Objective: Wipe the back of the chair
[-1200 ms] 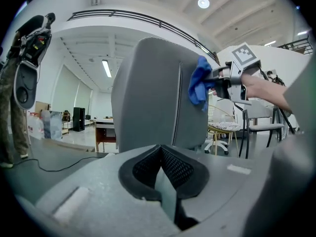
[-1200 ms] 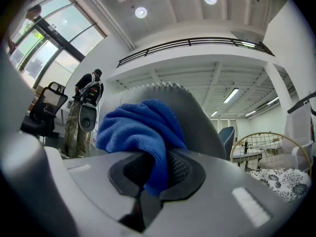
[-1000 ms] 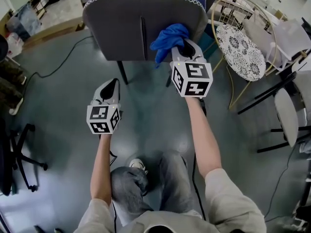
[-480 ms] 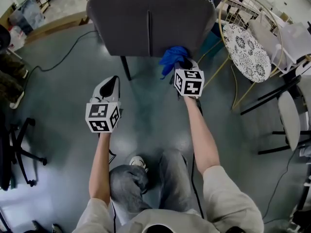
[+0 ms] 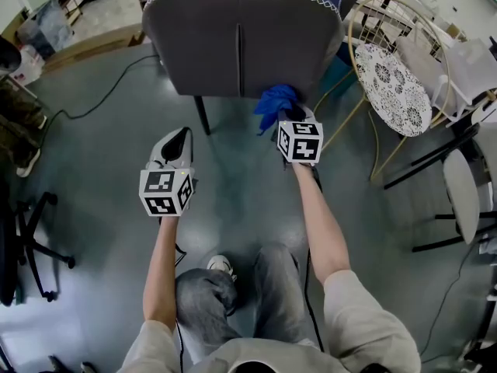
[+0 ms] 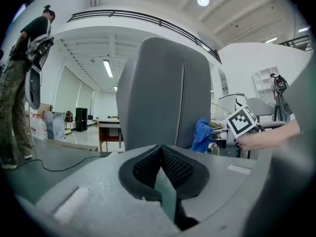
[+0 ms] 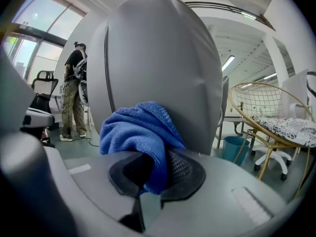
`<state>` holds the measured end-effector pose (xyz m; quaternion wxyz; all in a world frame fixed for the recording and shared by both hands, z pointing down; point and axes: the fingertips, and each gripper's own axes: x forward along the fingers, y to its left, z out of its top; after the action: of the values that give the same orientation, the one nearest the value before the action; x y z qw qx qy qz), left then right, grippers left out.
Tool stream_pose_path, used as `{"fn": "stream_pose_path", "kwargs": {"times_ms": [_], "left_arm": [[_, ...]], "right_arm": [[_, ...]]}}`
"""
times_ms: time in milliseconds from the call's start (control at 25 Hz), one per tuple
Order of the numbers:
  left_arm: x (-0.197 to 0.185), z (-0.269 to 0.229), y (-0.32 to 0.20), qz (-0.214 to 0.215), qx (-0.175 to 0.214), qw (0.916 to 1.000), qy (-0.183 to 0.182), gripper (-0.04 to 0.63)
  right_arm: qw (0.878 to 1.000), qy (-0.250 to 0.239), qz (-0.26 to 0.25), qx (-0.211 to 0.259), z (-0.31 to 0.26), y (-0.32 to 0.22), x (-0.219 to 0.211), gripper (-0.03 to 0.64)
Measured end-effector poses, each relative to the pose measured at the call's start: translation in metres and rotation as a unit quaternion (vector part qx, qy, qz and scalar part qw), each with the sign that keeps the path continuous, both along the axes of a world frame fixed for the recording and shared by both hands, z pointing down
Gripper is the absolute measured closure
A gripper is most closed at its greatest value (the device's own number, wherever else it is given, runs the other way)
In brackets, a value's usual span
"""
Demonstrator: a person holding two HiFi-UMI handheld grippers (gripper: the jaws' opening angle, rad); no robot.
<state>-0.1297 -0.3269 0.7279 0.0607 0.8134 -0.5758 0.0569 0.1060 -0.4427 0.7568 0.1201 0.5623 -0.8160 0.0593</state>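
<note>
Left: my left gripper hangs apart from the chair, its jaws pressed together on nothing. Centre: my right gripper is clamped on the blue cloth, which lies against the lower edge of the grey chair back, right of its centre seam. Count: two grippers, one cloth, one grey chair, and one gold wire chair further right.

Setting: large open-plan lab or office hall. Evidence: glossy grey-green floor with a loose cable across it; high white ceiling with strip lights; tall windows; a desk; an office chair base; mismatched seating, a grey chair and a gold wire chair.
</note>
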Motion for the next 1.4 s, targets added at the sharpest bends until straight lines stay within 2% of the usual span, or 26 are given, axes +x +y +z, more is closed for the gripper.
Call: {"fn": "stream_pose_path", "kwargs": {"times_ms": [160, 320, 600, 800, 1040, 1400], "left_arm": [[0.007, 0.000, 0.003, 0.006, -0.002, 1.0000, -0.004, 0.591], [0.012, -0.002, 0.006, 0.009, -0.001, 0.9999, -0.007, 0.591], [0.021, -0.005, 0.011, 0.017, 0.001, 0.9998, -0.012, 0.591], [0.019, -0.007, 0.014, 0.016, 0.003, 0.9998, -0.013, 0.591], [0.020, -0.006, 0.016, 0.015, 0.000, 0.9998, -0.014, 0.591], [0.012, -0.008, 0.016, 0.008, 0.001, 0.9999, -0.012, 0.591]], "right_arm": [[0.999, -0.018, -0.007, 0.035, -0.036, 0.021, -0.001, 0.572], [0.995, -0.027, -0.031, 0.094, -0.112, 0.043, -0.017, 0.572], [0.971, -0.047, -0.091, 0.214, -0.269, 0.089, -0.054, 0.574], [0.963, -0.044, -0.103, 0.245, -0.337, 0.091, -0.078, 0.574], [0.960, -0.055, -0.092, 0.258, -0.347, 0.081, -0.087, 0.574], [0.967, -0.040, -0.088, 0.234, -0.296, 0.070, -0.086, 0.574]]}}
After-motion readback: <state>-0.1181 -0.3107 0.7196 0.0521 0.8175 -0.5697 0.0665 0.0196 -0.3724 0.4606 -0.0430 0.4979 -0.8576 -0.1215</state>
